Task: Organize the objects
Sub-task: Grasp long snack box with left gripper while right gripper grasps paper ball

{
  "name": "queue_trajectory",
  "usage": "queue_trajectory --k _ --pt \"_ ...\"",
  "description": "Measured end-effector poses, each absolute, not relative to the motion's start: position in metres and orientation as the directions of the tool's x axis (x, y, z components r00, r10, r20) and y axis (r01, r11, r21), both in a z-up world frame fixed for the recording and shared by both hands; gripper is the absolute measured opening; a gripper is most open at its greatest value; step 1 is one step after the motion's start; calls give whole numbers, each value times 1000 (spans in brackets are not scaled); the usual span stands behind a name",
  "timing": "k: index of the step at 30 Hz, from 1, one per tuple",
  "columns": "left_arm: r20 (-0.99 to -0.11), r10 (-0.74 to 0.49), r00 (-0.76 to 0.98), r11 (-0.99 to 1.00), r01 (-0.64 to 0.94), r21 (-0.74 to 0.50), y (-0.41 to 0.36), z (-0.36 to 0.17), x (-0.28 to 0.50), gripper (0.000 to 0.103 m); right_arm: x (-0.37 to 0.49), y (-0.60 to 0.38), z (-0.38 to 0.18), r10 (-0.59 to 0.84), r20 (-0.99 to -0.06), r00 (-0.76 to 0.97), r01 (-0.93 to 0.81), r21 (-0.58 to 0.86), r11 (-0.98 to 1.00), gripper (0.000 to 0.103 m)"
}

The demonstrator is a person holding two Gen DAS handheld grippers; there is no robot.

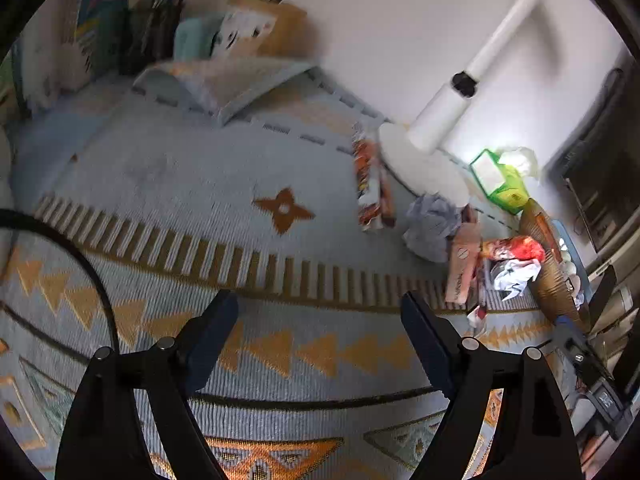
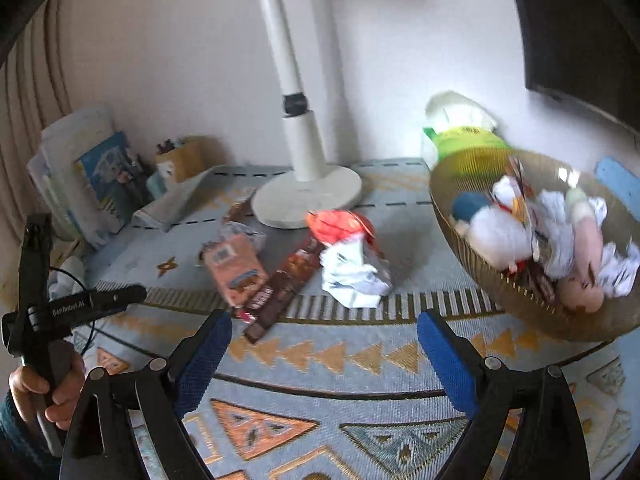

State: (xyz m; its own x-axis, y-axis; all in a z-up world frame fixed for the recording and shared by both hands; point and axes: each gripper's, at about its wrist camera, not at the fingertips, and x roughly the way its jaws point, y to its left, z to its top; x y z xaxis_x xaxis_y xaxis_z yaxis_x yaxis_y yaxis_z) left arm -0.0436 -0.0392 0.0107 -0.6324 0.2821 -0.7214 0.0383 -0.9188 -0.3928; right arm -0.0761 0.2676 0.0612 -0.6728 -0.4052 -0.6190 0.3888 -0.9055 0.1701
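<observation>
Loose items lie on a patterned rug (image 2: 320, 400): a pink snack box (image 2: 236, 270), a long brown chocolate box (image 2: 282, 288), a crumpled white wrapper (image 2: 352, 274) and a red-orange bag (image 2: 340, 222). A woven basket (image 2: 532, 308) at the right holds plush toys and several wrappers. My right gripper (image 2: 324, 324) is open and empty, just in front of the chocolate box. My left gripper (image 1: 320, 308) is open and empty over bare rug; the pink box (image 1: 462, 268), a grey crumpled wad (image 1: 432, 224) and a snack box (image 1: 370, 184) lie to its right.
A white fan stand (image 2: 306, 194) sits on the rug by the wall. A green bag (image 2: 464, 140) stands behind the basket. Books and a cardboard box (image 2: 180, 160) line the far left wall. The rug's corner (image 1: 224, 80) is folded over. Dark furniture (image 1: 600, 168) is at right.
</observation>
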Motion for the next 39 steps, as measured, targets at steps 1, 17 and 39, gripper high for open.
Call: queue_trajectory --k 1,17,39 --pt "-722 329 -608 -908 6 -419 -37 14 -47 82 -79 271 57 -404 -623 -670 377 183 -908 93" --pt "-736 383 -559 -914 -111 -391 3 17 -189 82 -144 263 49 -406 -764 -501 269 308 -912 93" --pt "-754 224 -618 -974 -125 -187 13 19 -156 15 -162 259 32 -405 -693 -596 207 355 -912 54"
